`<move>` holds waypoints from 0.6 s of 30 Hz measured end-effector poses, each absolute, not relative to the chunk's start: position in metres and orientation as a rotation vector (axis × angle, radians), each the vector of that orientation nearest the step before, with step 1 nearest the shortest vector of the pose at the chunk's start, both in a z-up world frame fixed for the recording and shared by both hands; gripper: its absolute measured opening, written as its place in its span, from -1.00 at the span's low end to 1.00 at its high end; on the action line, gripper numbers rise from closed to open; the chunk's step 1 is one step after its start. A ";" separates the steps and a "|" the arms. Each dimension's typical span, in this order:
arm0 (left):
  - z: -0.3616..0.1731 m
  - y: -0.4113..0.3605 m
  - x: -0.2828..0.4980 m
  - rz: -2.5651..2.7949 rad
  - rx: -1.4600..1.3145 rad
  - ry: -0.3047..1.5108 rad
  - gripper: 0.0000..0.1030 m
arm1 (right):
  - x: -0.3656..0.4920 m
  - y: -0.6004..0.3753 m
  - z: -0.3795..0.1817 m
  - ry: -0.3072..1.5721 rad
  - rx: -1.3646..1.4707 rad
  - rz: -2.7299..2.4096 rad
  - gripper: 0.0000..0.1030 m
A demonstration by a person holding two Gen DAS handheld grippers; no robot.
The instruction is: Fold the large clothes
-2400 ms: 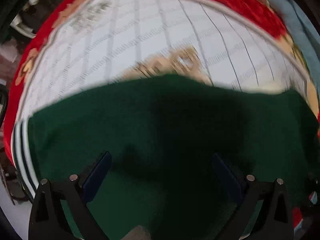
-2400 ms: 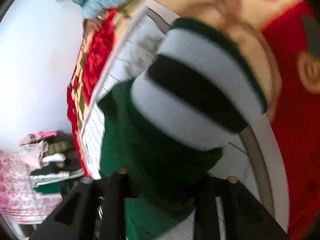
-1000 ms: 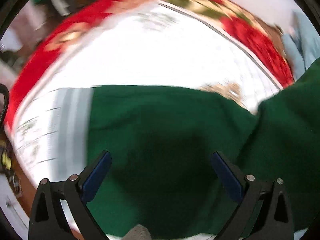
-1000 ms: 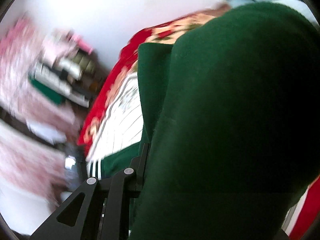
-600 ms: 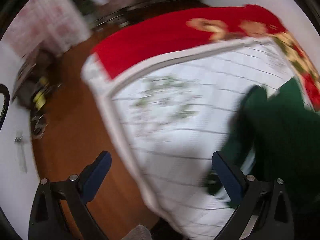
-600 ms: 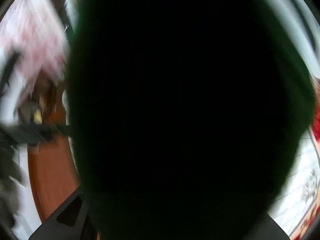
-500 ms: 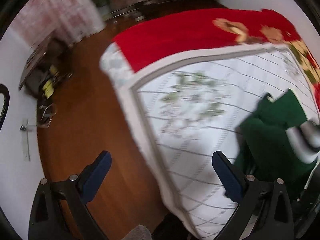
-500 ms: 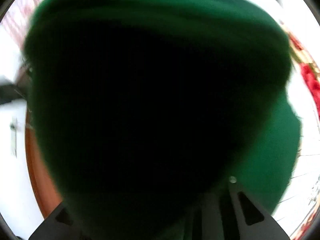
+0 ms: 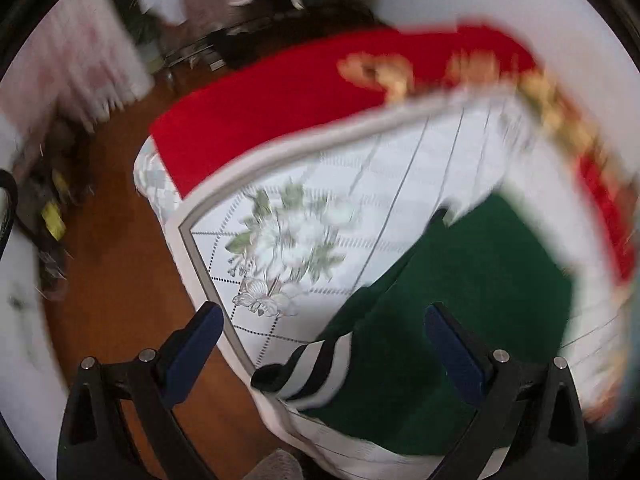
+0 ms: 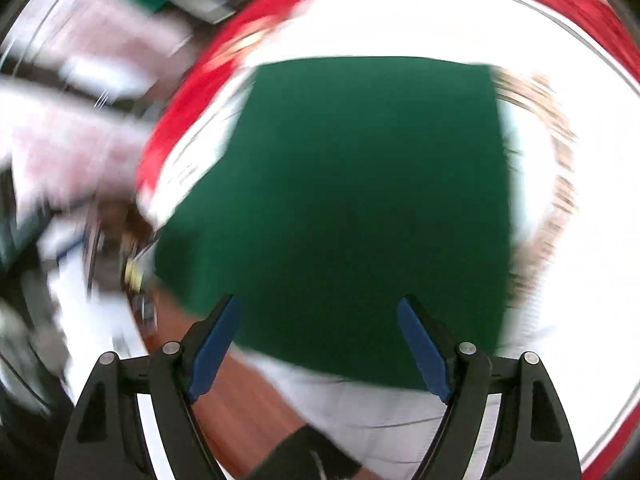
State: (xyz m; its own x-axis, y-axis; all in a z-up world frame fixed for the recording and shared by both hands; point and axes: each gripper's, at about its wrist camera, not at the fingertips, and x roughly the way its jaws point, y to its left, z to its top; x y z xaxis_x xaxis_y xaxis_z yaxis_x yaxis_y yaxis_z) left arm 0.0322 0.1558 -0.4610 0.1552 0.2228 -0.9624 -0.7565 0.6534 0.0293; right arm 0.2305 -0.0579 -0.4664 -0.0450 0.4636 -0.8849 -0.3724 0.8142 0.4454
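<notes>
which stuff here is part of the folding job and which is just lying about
Job: green garment with striped cuff; left gripper and right gripper, both open.

Lying about: white quilt, red blanket, floor clutter.

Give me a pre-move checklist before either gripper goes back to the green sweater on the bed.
1. Left gripper open and holding nothing: ok.
2. Right gripper open and holding nothing: ok.
3. Green sweater lying folded on the white quilt: ok.
4. Striped cuff tucked into the fold: not ok, it sticks out near the quilt's edge.
5. Sweater edges square and free of wrinkles: cannot tell, both views are blurred.
6. Sweater fully on the bed: ok in the left wrist view.
</notes>
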 end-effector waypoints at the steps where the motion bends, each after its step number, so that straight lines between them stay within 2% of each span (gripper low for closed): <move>1: -0.485 0.150 0.040 0.734 -0.507 1.278 1.00 | 0.237 -0.081 -0.480 1.472 0.115 0.626 0.63; 3: -0.532 0.144 0.049 0.724 -0.504 1.363 1.00 | 0.273 -0.108 -0.510 1.494 0.216 0.570 0.64; 5: -0.552 0.145 0.054 0.712 -0.523 1.380 1.00 | 0.291 -0.124 -0.544 1.531 0.297 0.567 0.68; 6: -0.552 0.147 0.056 0.718 -0.531 1.370 1.00 | 0.297 -0.128 -0.561 1.550 0.350 0.594 0.87; 10: -0.544 0.150 0.068 0.730 -0.494 1.378 1.00 | 0.281 -0.114 -0.640 1.674 0.692 0.766 0.89; 12: -0.540 0.149 0.073 0.737 -0.463 1.388 1.00 | 0.286 -0.105 -0.650 1.654 0.742 0.813 0.88; 14: -0.529 0.145 0.079 0.742 -0.418 1.387 1.00 | 0.283 -0.097 -0.648 1.611 0.711 0.816 0.59; 15: -0.523 0.142 0.081 0.745 -0.397 1.383 1.00 | 0.280 -0.094 -0.647 1.586 0.708 0.802 0.14; 16: -0.516 0.137 0.083 0.745 -0.375 1.382 1.00 | 0.277 -0.099 -0.646 1.578 0.744 0.780 -0.11; 18: -0.503 0.124 0.088 0.729 -0.350 1.367 1.00 | 0.277 -0.115 -0.648 1.584 0.845 0.698 -0.28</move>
